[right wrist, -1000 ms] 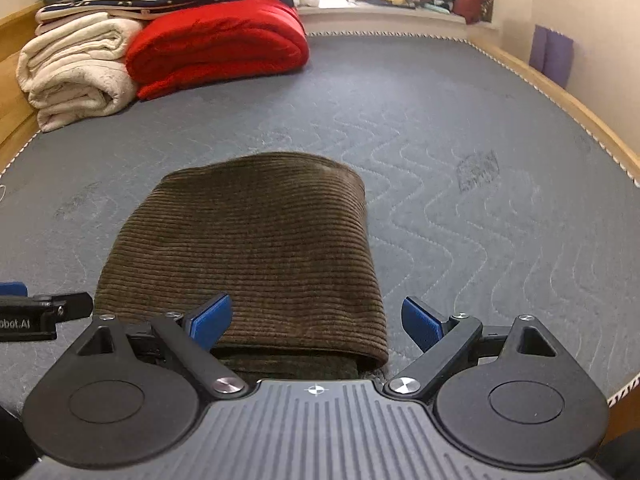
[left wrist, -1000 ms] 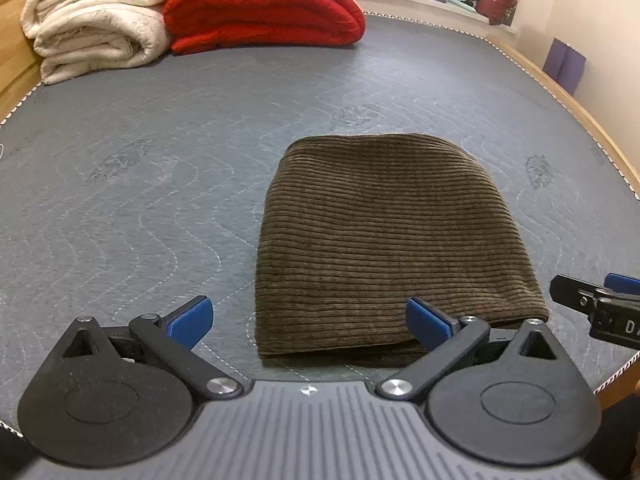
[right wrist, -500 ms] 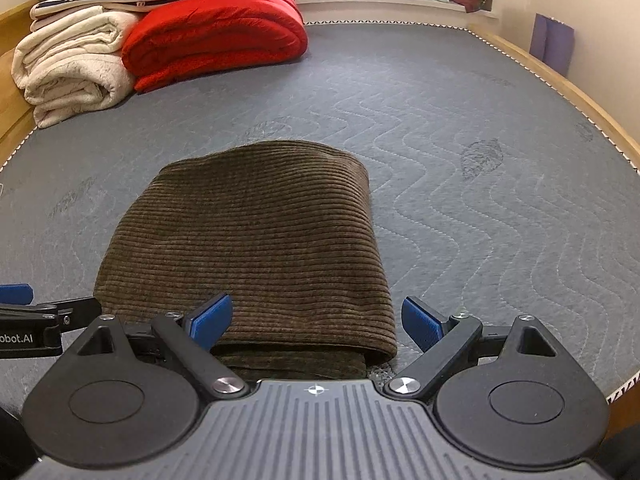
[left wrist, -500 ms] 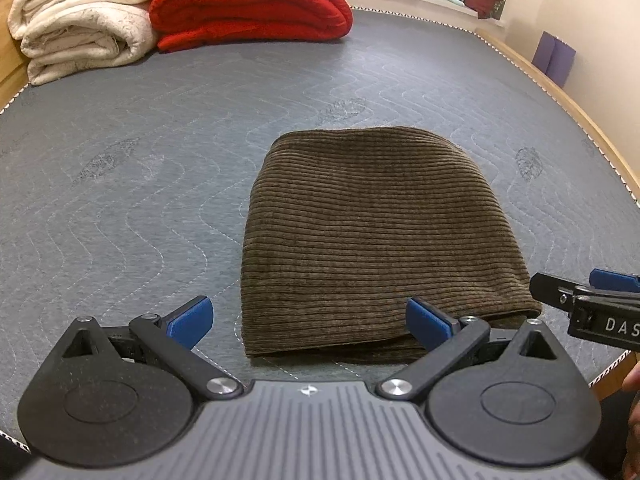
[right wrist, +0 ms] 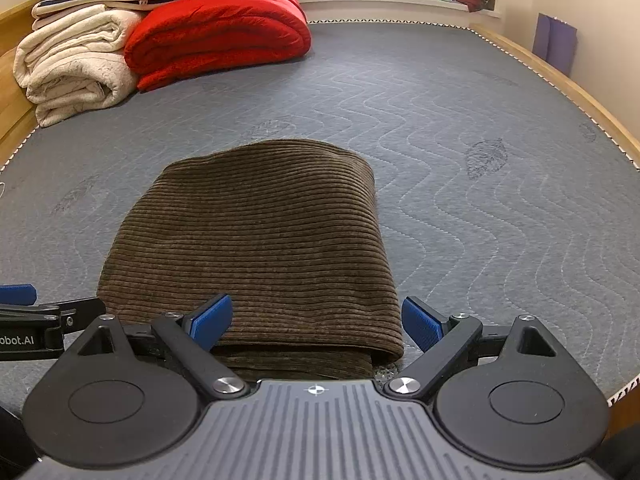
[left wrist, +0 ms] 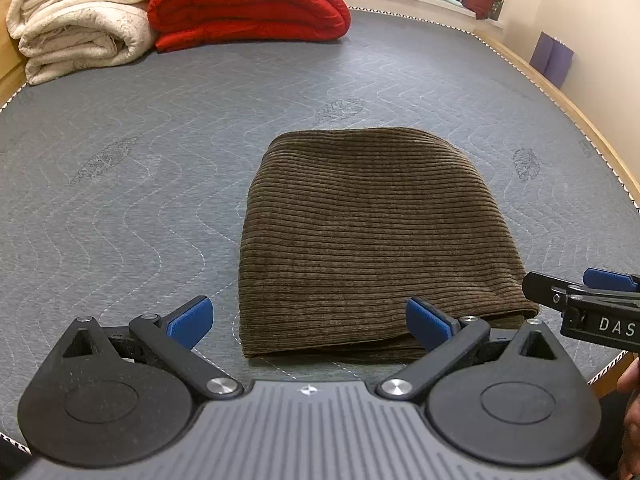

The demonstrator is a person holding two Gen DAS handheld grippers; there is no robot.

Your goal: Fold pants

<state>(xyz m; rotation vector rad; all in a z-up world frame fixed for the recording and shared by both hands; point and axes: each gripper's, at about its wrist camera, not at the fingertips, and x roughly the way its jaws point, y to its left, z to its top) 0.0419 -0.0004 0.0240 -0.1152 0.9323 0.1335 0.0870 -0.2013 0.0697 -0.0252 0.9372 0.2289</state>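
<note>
Pants (left wrist: 372, 240) lie folded on the mattress (left wrist: 160, 160) near its front edge. I see my left gripper (left wrist: 308, 322) and right gripper (right wrist: 316, 322) with fingers apart, holding nothing.

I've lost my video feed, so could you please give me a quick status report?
Left gripper and right gripper open, holding nothing. Pants folded flat on the mattress. Nothing in the way.
</note>
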